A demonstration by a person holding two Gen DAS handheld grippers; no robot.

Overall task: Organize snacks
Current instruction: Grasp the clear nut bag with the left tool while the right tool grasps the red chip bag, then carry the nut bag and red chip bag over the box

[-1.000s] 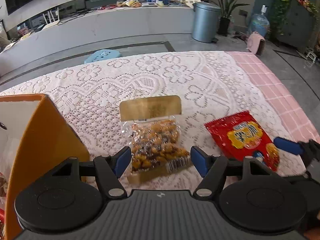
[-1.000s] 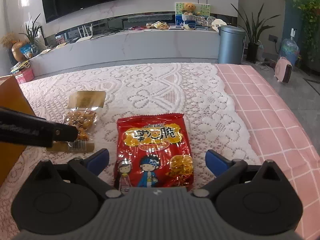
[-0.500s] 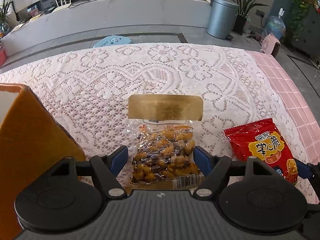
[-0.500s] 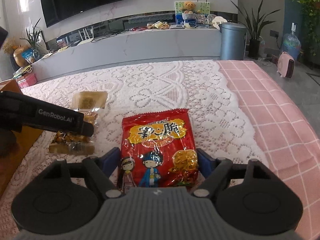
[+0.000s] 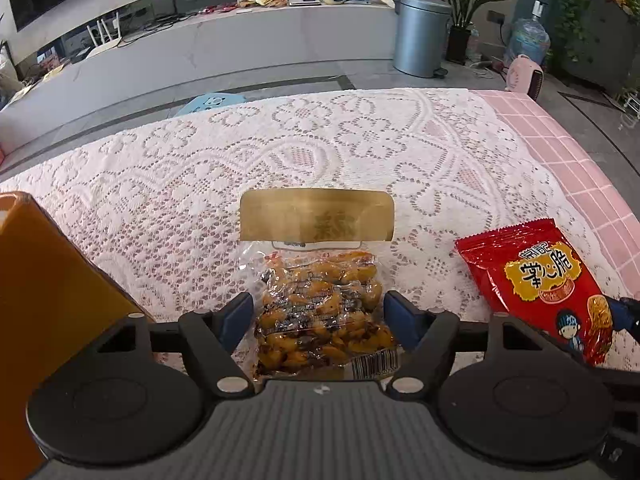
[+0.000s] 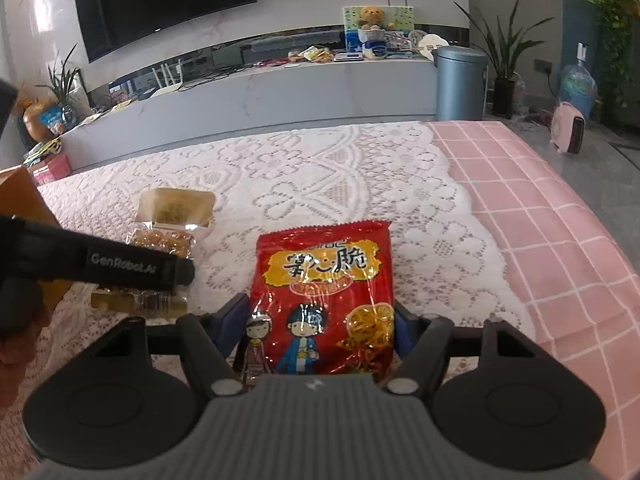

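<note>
1. White lace, worked in open flower and scallop shapes, covers most of the table [image 5: 344,148]; a pink cloth with a thin white grid [image 6: 552,216] shows at the right side.
2. Clear crinkled film makes up the nut packet [image 5: 324,312], a flat rectangle with a matte gold header strip at its far end and a barcode at its near end; the lumpy yellow-brown pieces inside show through.
3. The left gripper [image 5: 318,314] straddles the packet's lower half. Its blue pads [image 5: 236,316] stand just at the packet's two edges, and the jaws are closing; whether the pads already press the film cannot be told.
4. Glossy red foil forms the crisp bag [image 6: 324,300], a puffed rectangle with crimped ends, a yellow label with dark characters and two cartoon children printed near its lower end. It lies flat on the lace, to the right of the nut packet and apart from it.
5. The right gripper [image 6: 320,330] has the bag's near end between its blue pads [image 6: 228,322]. Its jaws are closing, and both pads meet the foil's side edges, which look slightly bunched.
6. A smooth orange box [image 5: 44,300] with flat, sharp-cornered walls stands at the left edge, near the left gripper.
7. In the right wrist view, the left gripper's black matte finger crosses over the nut packet.
</note>
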